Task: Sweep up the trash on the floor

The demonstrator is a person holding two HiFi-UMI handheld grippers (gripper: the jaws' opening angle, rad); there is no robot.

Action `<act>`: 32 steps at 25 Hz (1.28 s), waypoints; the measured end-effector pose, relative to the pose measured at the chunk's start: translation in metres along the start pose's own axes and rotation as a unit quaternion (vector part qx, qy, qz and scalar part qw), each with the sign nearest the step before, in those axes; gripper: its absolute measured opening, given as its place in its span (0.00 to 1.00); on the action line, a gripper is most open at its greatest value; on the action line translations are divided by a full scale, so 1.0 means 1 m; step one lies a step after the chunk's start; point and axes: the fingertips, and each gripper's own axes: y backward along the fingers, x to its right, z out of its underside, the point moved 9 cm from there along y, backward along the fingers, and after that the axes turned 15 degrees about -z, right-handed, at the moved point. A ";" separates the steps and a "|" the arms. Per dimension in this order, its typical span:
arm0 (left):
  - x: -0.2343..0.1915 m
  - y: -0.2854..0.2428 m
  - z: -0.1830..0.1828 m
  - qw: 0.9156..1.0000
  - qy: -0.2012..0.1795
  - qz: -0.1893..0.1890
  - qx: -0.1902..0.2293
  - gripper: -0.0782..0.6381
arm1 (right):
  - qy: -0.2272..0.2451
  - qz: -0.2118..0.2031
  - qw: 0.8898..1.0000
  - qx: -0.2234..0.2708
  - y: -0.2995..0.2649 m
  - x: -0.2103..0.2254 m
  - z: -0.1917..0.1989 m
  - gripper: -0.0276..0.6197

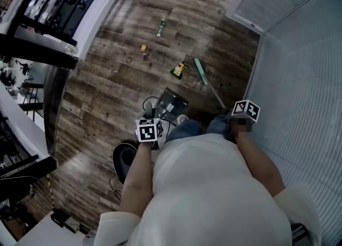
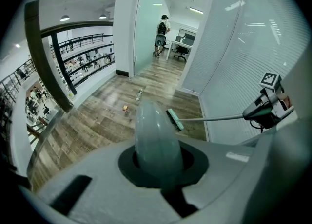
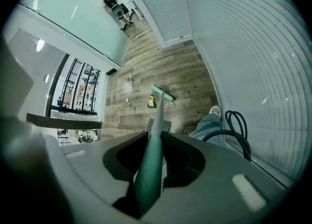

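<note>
While the person stands close beside the ribbed wall [image 1: 299,79], the left gripper [image 1: 149,130] has its fingers clamped on the pale rounded handle [image 2: 156,138] of a grey dustpan [image 1: 172,102]. The pan sits on the wooden floor [image 1: 117,90] just ahead of the person's shoes. The right gripper [image 1: 243,112] has its fingers closed tight on the green broom handle [image 3: 150,164], which slants forward and down to the broom head [image 1: 200,71], low over the floor near the wall. Just left of the broom head lies a green-and-yellow packet [image 1: 179,70]; whether the two touch cannot be told. Farther out on the boards lies a small yellow scrap [image 1: 143,48], and beyond that a clear bottle [image 1: 160,27] lies on its side. At the far end of the corridor another person [image 2: 162,32] stands near some desks.
</note>
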 end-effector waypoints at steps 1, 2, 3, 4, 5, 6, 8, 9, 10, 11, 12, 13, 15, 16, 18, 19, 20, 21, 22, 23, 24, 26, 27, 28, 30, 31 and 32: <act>-0.002 0.000 0.000 1.000 0.001 0.001 0.000 0.12 | 0.001 0.000 1.000 0.001 0.000 -0.002 -0.001 0.19; -0.004 0.000 0.000 1.000 0.002 0.001 0.001 0.12 | 0.003 -0.002 1.000 0.003 0.001 -0.005 -0.003 0.19; -0.006 0.000 0.000 1.000 0.003 0.002 0.002 0.12 | 0.006 -0.003 1.000 0.004 0.002 -0.007 -0.004 0.19; -0.008 0.001 0.000 1.000 0.003 0.003 0.002 0.12 | 0.007 -0.005 1.000 0.006 0.003 -0.010 -0.004 0.19; -0.010 0.001 0.001 1.000 0.004 0.003 0.003 0.12 | 0.008 -0.007 1.000 0.008 0.004 -0.012 -0.004 0.19; -0.012 0.001 0.001 1.000 0.005 0.004 0.003 0.12 | 0.009 -0.009 1.000 0.011 0.005 -0.015 -0.005 0.19; -0.015 0.003 0.001 1.000 0.010 0.004 0.002 0.12 | 0.008 -0.012 1.000 0.016 0.007 -0.019 -0.007 0.19; -0.016 0.003 0.000 1.000 0.012 0.004 0.003 0.12 | 0.008 -0.014 1.000 0.018 0.008 -0.020 -0.009 0.19; -0.017 0.004 -0.001 1.000 0.015 0.003 0.004 0.12 | 0.009 -0.015 1.000 0.019 0.009 -0.022 -0.010 0.19; -0.018 0.005 -0.003 1.000 0.018 0.002 0.005 0.12 | 0.010 -0.015 1.000 0.019 0.009 -0.024 -0.012 0.19; -0.020 0.006 -0.004 1.000 0.021 0.001 0.007 0.12 | 0.012 -0.015 1.000 0.018 0.009 -0.026 -0.014 0.19; -0.020 0.006 -0.005 1.000 0.023 0.000 0.009 0.12 | 0.014 -0.015 1.000 0.017 0.008 -0.027 -0.015 0.19; -0.022 0.006 -0.009 1.000 0.027 -0.001 0.014 0.12 | 0.018 -0.014 1.000 0.013 0.005 -0.030 -0.019 0.19; -0.023 0.005 -0.011 0.999 0.030 -0.003 0.016 0.12 | 0.021 -0.014 1.000 0.011 0.004 -0.032 -0.020 0.19; -0.025 0.006 -0.016 0.999 0.035 -0.008 0.020 0.12 | 0.028 -0.014 0.999 0.006 0.002 -0.035 -0.024 0.19; -0.025 0.006 -0.018 0.999 0.037 -0.011 0.022 0.12 | 0.032 -0.015 0.999 0.003 0.002 -0.037 -0.026 0.19; -0.025 0.005 -0.021 0.999 0.039 -0.013 0.024 0.12 | 0.035 -0.015 0.999 0.001 0.001 -0.039 -0.029 0.19; -0.026 0.004 -0.024 0.999 0.040 -0.015 0.026 0.12 | 0.037 -0.015 0.999 -0.002 0.000 -0.040 -0.032 0.19; -0.026 0.002 -0.028 0.999 0.041 -0.016 0.028 0.12 | 0.040 -0.015 0.999 -0.004 -0.002 -0.042 -0.036 0.19; -0.026 0.000 -0.032 0.999 0.042 -0.018 0.029 0.12 | 0.042 -0.014 0.999 -0.006 -0.004 -0.044 -0.041 0.19; -0.027 -0.002 -0.036 0.998 0.043 -0.020 0.029 0.12 | 0.044 -0.014 0.999 -0.008 -0.006 -0.046 -0.046 0.19; -0.027 -0.006 -0.045 0.998 0.046 -0.023 0.029 0.12 | 0.048 -0.012 0.999 -0.011 -0.011 -0.051 -0.056 0.19; -0.027 -0.009 -0.049 0.998 0.048 -0.025 0.029 0.12 | 0.050 -0.012 0.999 -0.013 -0.013 -0.053 -0.062 0.19; -0.027 -0.011 -0.053 0.998 0.050 -0.026 0.028 0.12 | 0.052 -0.012 0.998 -0.016 -0.015 -0.055 -0.068 0.19; -0.029 -0.016 -0.061 0.998 0.055 -0.029 0.027 0.12 | 0.060 -0.012 0.998 -0.021 -0.021 -0.060 -0.080 0.19; -0.030 -0.018 -0.065 0.998 0.057 -0.031 0.025 0.12 | 0.065 -0.011 0.998 -0.025 -0.023 -0.064 -0.086 0.19; -0.031 -0.019 -0.069 0.997 0.060 -0.033 0.024 0.12 | 0.070 -0.010 0.997 -0.029 -0.025 -0.068 -0.092 0.19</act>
